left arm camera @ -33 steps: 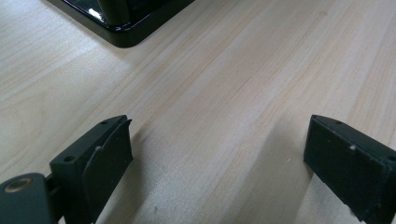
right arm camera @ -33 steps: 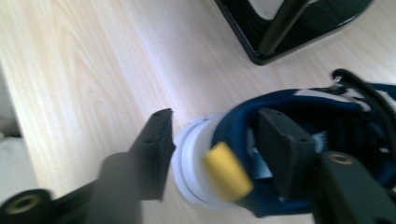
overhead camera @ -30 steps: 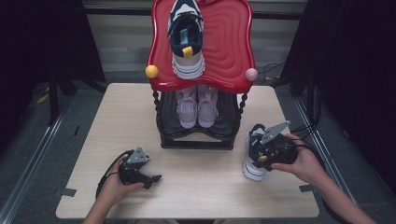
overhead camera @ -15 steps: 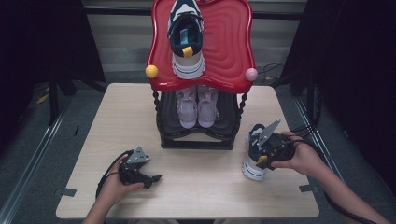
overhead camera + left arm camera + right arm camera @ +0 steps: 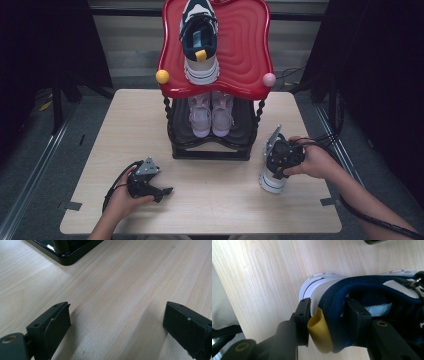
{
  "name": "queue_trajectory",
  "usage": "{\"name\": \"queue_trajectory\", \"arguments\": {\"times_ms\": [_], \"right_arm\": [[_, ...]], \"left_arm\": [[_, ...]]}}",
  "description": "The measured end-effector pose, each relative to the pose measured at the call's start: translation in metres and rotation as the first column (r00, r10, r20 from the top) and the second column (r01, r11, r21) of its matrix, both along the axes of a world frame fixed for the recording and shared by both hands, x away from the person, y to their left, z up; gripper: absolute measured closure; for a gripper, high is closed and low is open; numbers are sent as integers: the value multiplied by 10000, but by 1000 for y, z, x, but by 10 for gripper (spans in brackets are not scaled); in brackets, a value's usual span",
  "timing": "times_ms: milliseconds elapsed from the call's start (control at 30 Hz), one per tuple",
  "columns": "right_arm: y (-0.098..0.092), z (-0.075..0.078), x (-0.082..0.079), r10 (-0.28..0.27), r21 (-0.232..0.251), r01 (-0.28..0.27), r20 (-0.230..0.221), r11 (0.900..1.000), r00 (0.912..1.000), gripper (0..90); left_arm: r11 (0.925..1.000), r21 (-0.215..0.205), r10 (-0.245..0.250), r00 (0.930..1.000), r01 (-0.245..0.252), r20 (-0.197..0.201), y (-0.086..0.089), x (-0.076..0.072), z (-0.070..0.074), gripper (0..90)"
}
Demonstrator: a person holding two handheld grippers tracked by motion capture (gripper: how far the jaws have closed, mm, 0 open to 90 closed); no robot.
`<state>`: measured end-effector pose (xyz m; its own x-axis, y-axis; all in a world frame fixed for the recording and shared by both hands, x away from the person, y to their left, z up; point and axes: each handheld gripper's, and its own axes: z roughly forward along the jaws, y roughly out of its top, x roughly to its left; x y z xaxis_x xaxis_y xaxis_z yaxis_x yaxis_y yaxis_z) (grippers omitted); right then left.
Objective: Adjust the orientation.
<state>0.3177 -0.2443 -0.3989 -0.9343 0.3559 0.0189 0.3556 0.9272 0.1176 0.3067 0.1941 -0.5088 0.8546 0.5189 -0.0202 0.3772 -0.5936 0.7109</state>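
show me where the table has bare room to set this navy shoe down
Bare wood lies in front of the black rack, between the left tongs and the navy shoe held by the right tongs. The strip left of the rack to the table edge is also free. Both rack shelves hold shoes, though the red top has room beside its one shoe.
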Motion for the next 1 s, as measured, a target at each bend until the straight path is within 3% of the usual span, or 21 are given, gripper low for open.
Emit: {"name": "queue_trajectory", "arguments": {"times_ms": [67,100,233,267,300,400,667,867,1000], "right_arm": [[2,-1,0,-161,-207,154,-316,9997,9994,592],[1,-2,3,54,-155,-58,-276,9999,9996,596],[-1,-3,5,-274,-81,270,-612,9996,9977,634],[-3,-4,8,33,-71,-37,-573,10000,9984,639],[-3,-4,7,-192,-8,192,-675,9998,9975,645],[-1,-4,8,-173,8,175,-744,9998,9971,667],[2,-6,8,-155,-451,105,-1129,9989,9935,665],[3,-6,10,121,-404,-163,-1017,9990,9947,690],[4,-7,10,18,-434,-68,-1131,9990,9936,700]], "left_arm": [[10000,-55,42,10000,-42,-12,0,0,0,69],[10000,-54,39,10000,-39,-13,0,0,0,69],[10000,-50,37,10000,-37,-12,0,0,0,69],[10000,-45,31,10000,-31,-7,0,0,0,69],[10000,-50,25,10000,-26,-12,0,0,0,69],[10000,-50,16,10000,-16,-11,0,0,0,68],[10000,-63,26,10000,-26,-14,0,0,0,67],[10000,-53,15,10000,-15,-14,0,0,0,67],[10000,-55,10,10000,-10,-11,0,0,0,67]]}}
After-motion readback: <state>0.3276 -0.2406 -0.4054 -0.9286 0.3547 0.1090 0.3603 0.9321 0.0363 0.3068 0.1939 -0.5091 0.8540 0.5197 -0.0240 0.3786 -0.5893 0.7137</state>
